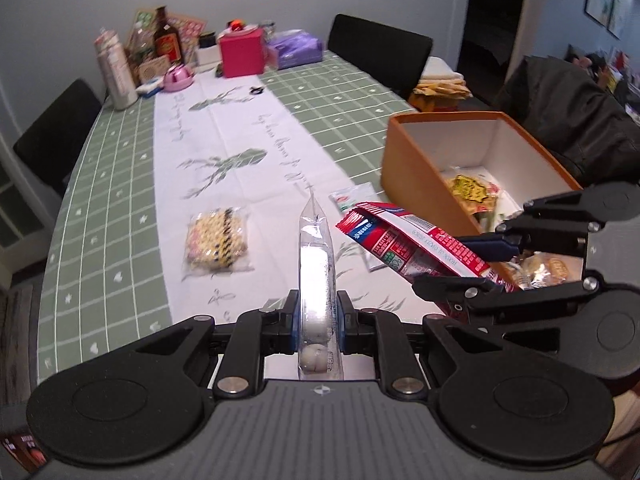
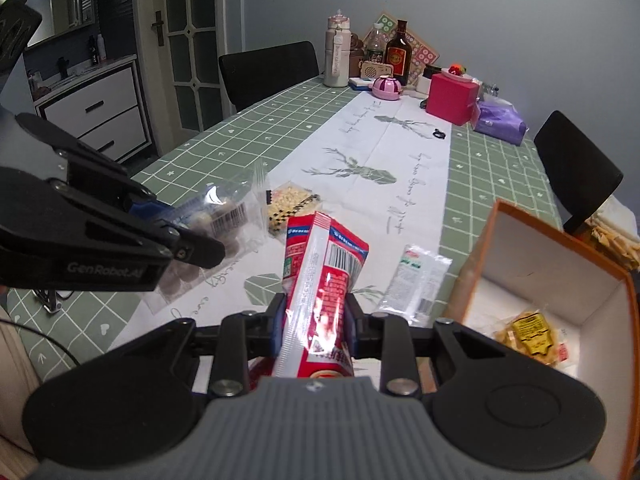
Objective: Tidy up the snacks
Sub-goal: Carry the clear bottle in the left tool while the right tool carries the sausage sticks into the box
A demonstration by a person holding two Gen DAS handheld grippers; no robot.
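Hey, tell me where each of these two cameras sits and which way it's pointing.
Left wrist: on the left claw, facing down the table; its own fingers pinch a clear packet, with the right claw at right.
Right wrist: on the right claw, same heading; its fingers pinch a red packet, with the left claw at left.
Shared: orange box, yellow-patterned snack, white sachet.

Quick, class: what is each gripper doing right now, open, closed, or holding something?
Left gripper: closed on a clear snack packet, held off the table.
Right gripper: closed on a red snack bag, also lifted.
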